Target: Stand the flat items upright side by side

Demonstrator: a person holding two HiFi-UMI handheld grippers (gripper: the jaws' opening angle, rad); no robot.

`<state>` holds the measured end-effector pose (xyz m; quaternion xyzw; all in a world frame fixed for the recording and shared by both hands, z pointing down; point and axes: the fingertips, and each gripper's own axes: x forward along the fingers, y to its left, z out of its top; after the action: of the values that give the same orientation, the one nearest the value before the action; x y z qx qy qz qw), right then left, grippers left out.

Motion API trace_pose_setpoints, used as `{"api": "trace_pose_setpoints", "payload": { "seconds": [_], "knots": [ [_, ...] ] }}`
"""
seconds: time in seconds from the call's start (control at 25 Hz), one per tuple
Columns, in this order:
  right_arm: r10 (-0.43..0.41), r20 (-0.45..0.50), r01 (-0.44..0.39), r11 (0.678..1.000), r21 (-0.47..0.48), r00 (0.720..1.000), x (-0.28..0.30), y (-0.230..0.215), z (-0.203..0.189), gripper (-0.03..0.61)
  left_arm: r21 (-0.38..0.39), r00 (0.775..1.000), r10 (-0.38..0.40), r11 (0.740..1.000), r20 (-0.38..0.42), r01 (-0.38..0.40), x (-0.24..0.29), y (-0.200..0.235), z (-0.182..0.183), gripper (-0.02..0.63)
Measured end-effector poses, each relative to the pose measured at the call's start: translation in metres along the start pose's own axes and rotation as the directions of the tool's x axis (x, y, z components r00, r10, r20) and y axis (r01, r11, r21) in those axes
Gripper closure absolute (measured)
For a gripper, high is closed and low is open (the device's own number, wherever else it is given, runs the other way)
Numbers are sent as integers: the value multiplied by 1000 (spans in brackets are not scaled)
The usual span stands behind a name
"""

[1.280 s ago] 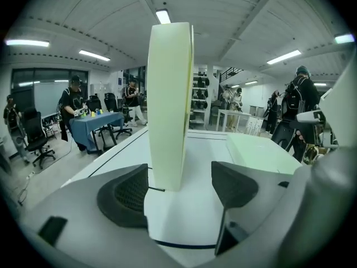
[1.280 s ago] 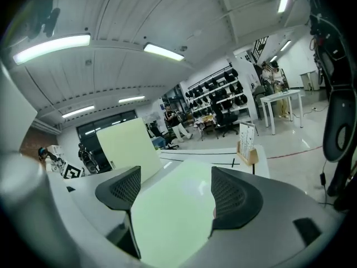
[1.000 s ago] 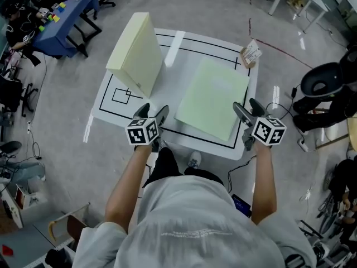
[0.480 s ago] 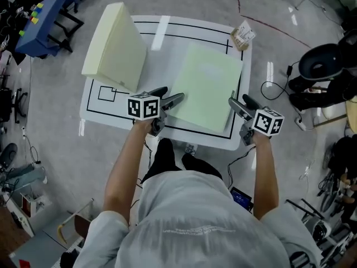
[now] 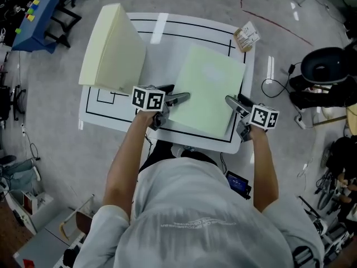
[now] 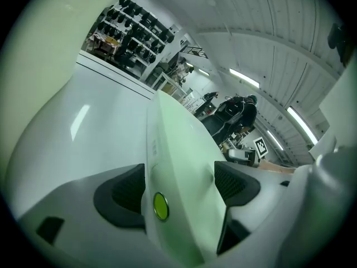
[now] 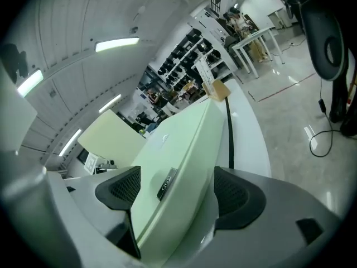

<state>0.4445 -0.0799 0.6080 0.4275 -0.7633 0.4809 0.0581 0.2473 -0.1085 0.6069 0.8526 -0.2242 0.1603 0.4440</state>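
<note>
The left tool [image 5: 174,94] has slid onto the 9 o'clock edge of the flat pale-green plastic case [image 5: 209,91] lying on the white bench [image 5: 167,43], the right tool [image 5: 234,116] at 3 o'clock, both open-jawed around it: next, seemingly, clamp and tip it up beside the upright cream rectangular case [image 5: 111,49] at 10 o'clock.

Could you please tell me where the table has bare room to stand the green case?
Free: the strip between the upright cream case and the flat green case, and the table's far edge up to the small carton. Crowded: the near edge, where left gripper and right gripper straddle the green case.
</note>
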Motion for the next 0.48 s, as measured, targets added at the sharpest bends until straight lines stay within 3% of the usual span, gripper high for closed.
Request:
{"api": "trace_pose_setpoints", "payload": {
  "seconds": [0.36,0.48],
  "knots": [
    [-18,-44,17,999,-32,999,20,-2,-1,172,-13,995,-60,998,-77,59,16,0,-1,221],
    [30,-27,-30,999,-11,999,16,3,2,172,12,996,-50,999,-75,51,16,-1,-1,221]
  ]
}}
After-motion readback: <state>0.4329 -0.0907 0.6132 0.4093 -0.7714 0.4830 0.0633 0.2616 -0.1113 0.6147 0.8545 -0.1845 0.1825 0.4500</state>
